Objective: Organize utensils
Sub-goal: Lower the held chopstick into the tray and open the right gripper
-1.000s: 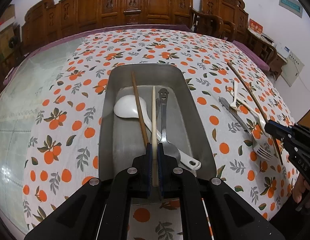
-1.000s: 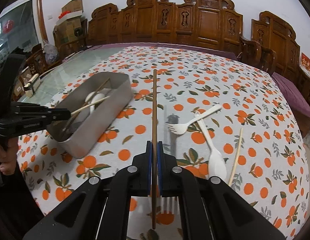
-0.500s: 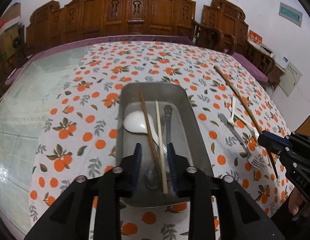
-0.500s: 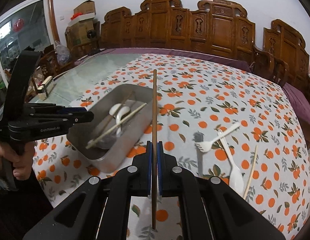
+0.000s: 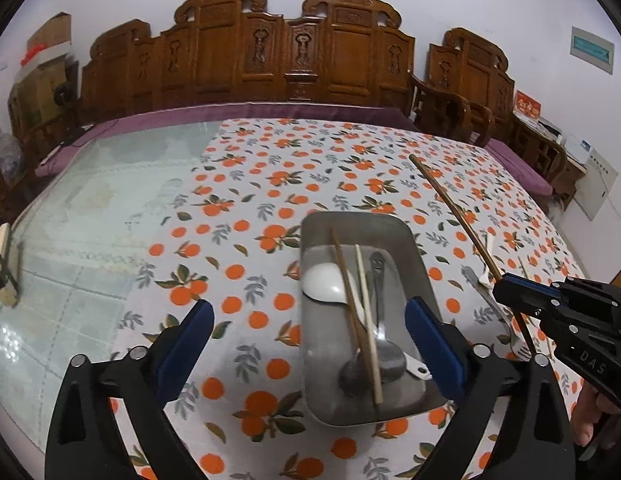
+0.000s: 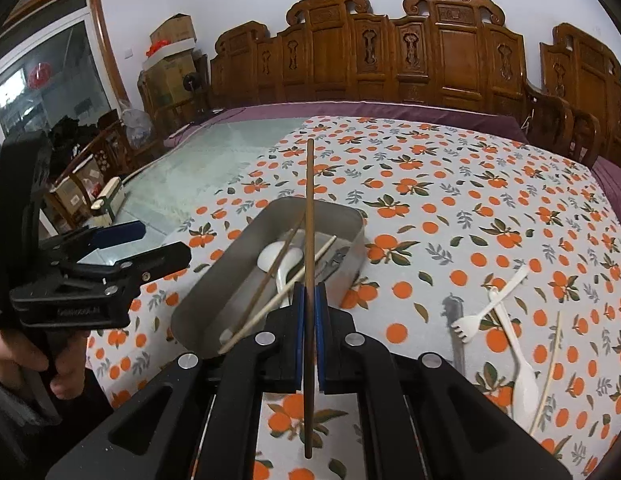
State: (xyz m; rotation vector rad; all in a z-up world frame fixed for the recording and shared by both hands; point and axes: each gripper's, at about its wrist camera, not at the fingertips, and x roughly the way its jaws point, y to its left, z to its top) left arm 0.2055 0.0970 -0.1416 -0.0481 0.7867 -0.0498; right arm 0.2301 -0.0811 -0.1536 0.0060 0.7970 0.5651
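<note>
A: While the right gripper (image 6: pixel 309 312) is clamping the dark wooden chopstick (image 6: pixel 309 216), which way is the metal tray (image 6: pixel 214 300) lying from it?

B: Ahead and slightly left, low. Chopstick tip is reaching over the tray's far half in the right wrist view. Stick's long axis is running straight fwd along the fingers; tray's long axis is angling away to the upper right, so the two aren't lining up. My read: stick needs turning toward the tray's length before letting go.

A: Nearer hand?

B: Right gripper, judging by that view: tray's near rim is sitting just in front of its pads (image 6: pixel 298 320). Left gripper (image 5: pixel 306 344) is hanging over the tray's near end too, but carrying nothing.

A: Jaw state, both?

B: Right: fully pinched on the chopstick, gripping roughly mid-shaft w/ a good length sticking out behind. Left: spread wide, blue pads (image 5: pixel 428 340) well apart, touching nothing as far as I can tell.

A: Tray contents?

B: White spoon (image 5: pixel 324 282), a second dark chopstick (image 5: pixel 344 280), pale chopstick (image 5: pixel 366 320), steel spoon (image 5: pixel 384 344), all lying roughly lengthwise.

A: Left out on the orange-print tablecloth (image 6: pixel 450 208)?

B: White plastic fork (image 6: pixel 486 308), white plastic spoon (image 6: pixel 518 372), pale chopstick (image 6: pixel 546 372), steel fork (image 6: pixel 456 332) — all right of the tray, apart from it.
</note>
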